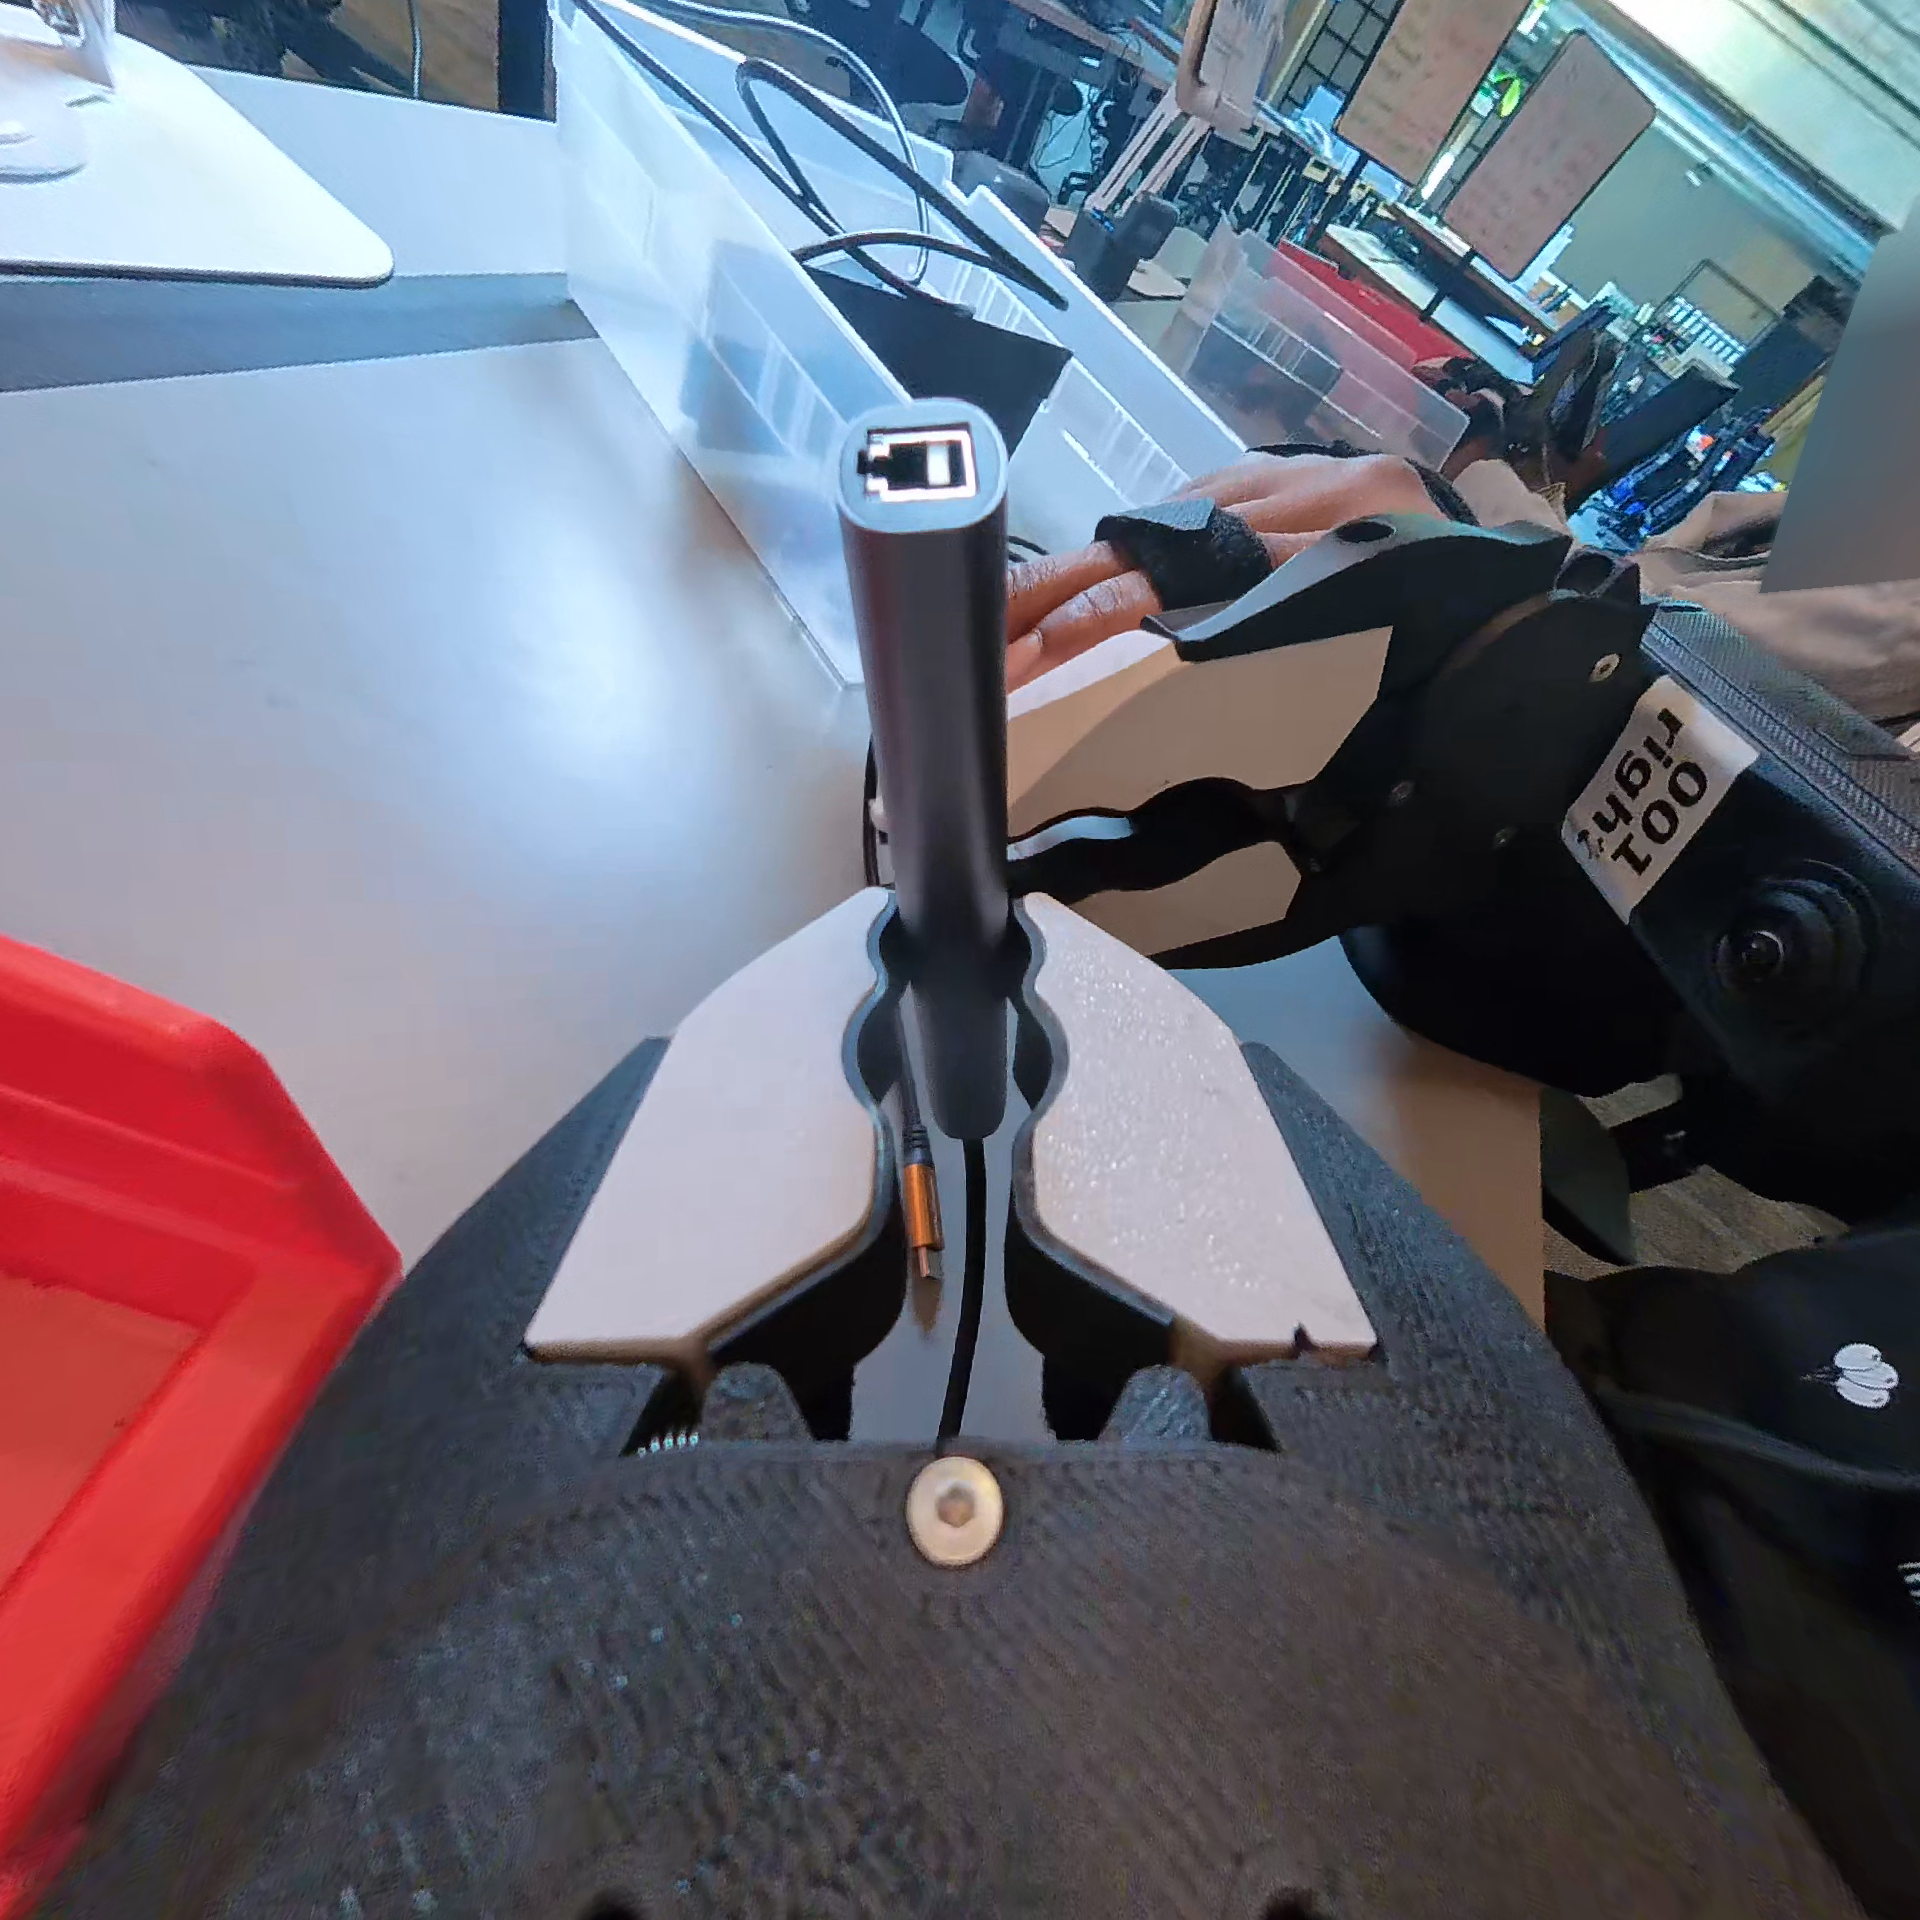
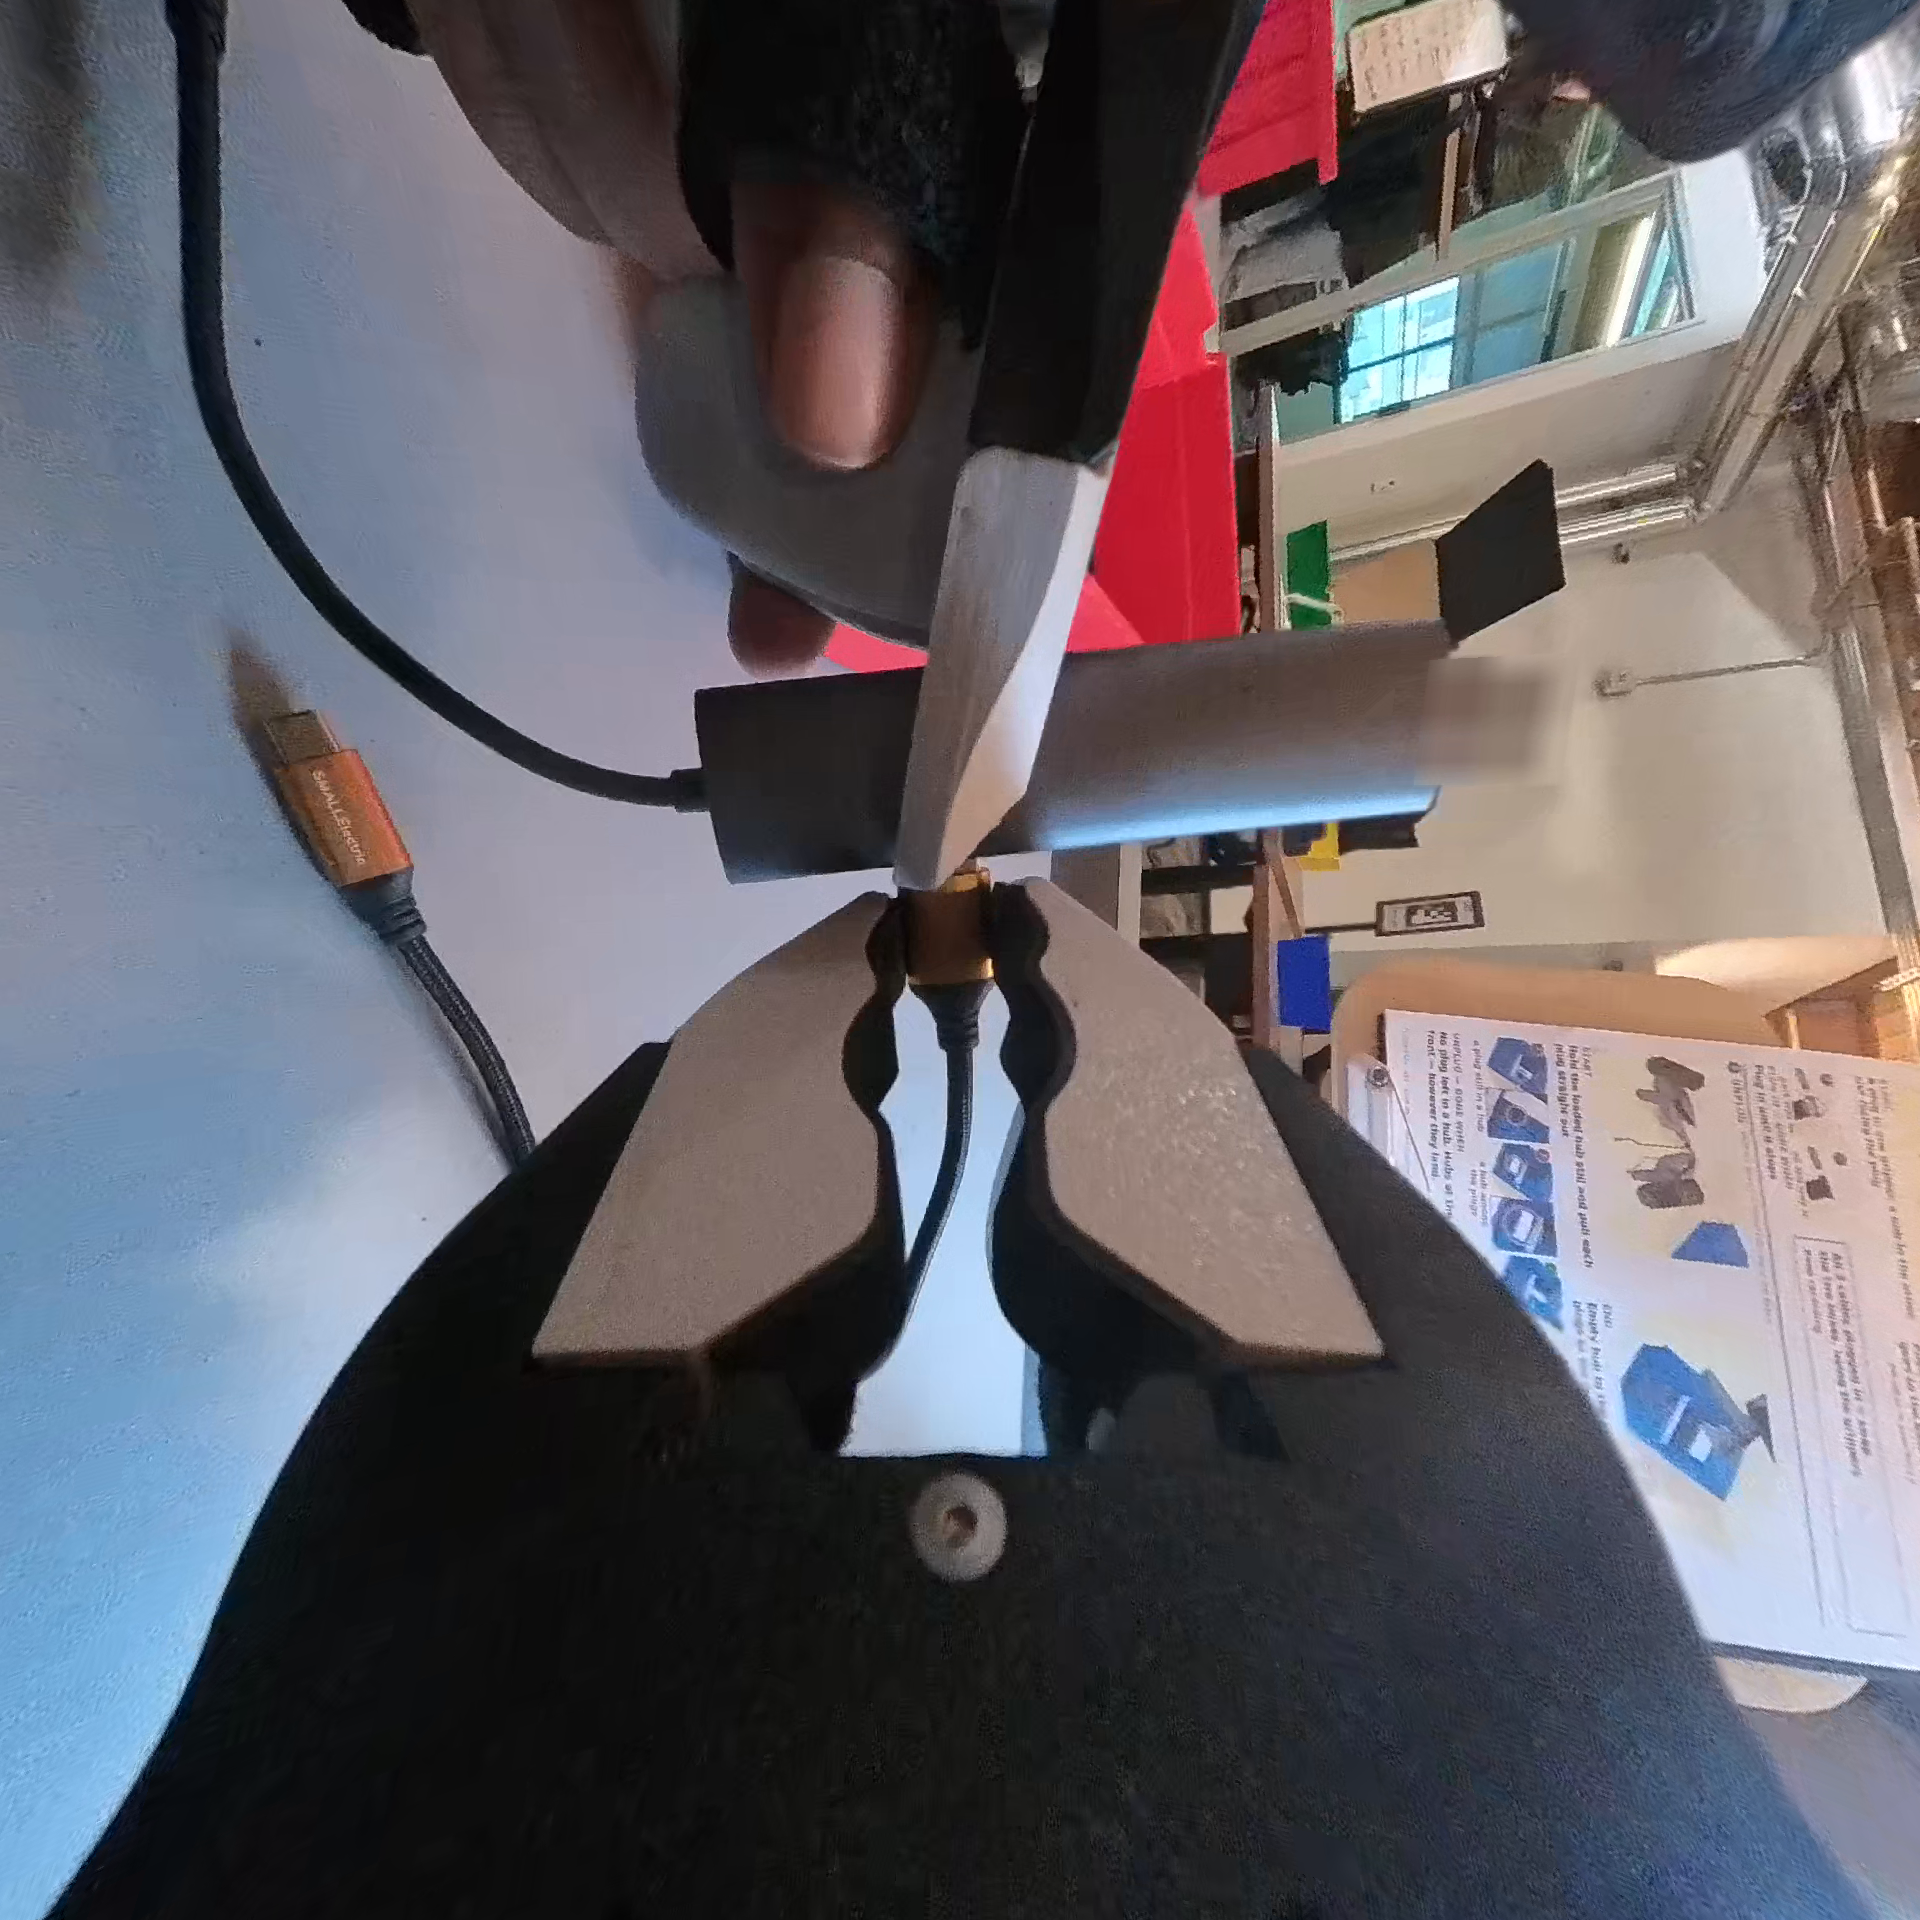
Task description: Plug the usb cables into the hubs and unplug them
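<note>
My left gripper is shut on a dark grey USB hub, which stands upright between the fingers. The hub's thin black cable hangs from its lower end. My right gripper is shut on an orange USB plug and holds its front end against the side of the hub. The plug's metal tip is hidden. In the left wrist view the right gripper reaches the hub from the right. A second orange plug lies loose on the white table.
A red bin stands at the left. A clear plastic box with black cables stands behind the hub. A printed instruction sheet lies near the table edge. A hand holds the right gripper. Left and right tips are no more than a few centimetres apart.
</note>
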The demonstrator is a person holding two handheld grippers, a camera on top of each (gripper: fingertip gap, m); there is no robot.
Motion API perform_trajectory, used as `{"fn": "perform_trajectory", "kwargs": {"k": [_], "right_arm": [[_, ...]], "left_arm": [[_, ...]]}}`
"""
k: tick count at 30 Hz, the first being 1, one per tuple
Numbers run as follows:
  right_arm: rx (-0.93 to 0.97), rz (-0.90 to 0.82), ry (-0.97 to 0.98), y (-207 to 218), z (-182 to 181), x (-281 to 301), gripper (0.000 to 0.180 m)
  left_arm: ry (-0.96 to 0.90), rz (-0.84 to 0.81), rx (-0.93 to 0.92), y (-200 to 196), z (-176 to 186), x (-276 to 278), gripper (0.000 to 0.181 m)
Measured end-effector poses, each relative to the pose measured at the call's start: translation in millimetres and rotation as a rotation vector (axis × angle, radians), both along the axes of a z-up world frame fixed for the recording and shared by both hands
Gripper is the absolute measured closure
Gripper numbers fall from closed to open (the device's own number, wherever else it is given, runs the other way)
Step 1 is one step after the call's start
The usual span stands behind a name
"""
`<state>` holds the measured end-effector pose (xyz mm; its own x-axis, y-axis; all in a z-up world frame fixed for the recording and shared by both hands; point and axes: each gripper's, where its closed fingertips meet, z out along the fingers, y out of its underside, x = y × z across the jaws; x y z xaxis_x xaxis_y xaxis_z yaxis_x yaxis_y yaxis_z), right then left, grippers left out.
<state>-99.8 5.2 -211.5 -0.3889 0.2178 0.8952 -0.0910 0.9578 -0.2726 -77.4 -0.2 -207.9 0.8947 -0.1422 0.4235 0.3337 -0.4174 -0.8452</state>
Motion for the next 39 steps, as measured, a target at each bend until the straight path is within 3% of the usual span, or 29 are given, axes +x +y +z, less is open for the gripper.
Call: {"fn": "perform_trajectory", "kwargs": {"k": [13,15,16,17,20,22,33,39], "right_arm": [[0.018,-0.006,-0.013,9.4,3.5,-1.6,0.162],[0.109,-0.185,-0.049,55.7,-1.7,4.8,0.162],[0.042,-0.192,-0.028,76.2,1.3,7.3,0.163],[-0.013,-0.176,0.013,82.8,13.4,11.8,0.163],[-0.031,-0.191,0.079,80.4,50.3,8.1,0.163],[-0.034,-0.205,0.103,84.6,66.8,8.3,0.163],[-0.102,-0.339,0.152,135.4,103.8,30.0,0.163],[-0.198,-0.478,0.296,178.0,152.8,56.7,0.163]], "left_arm": [[0.101,0.016,-0.081,4.5,0.7,-1.7,0.163],[0.252,0.138,-0.12,-6.7,-2.8,-32.5,0.163],[0.23,0.179,-0.085,-18.9,3.7,-48.6,0.163],[0.09,0.111,-0.014,-26.1,18.0,-41.7,0.163],[0.18,0.068,0.019,-18.2,32.4,-27.3,0.163],[0.133,0.029,0.047,-10.9,40.8,-16.7,0.163],[0.077,0.035,-0.002,-12.4,12.8,-22.6,0.163],[0.075,0.026,-0.021,-11.4,1.1,-22.1,0.163]]}}
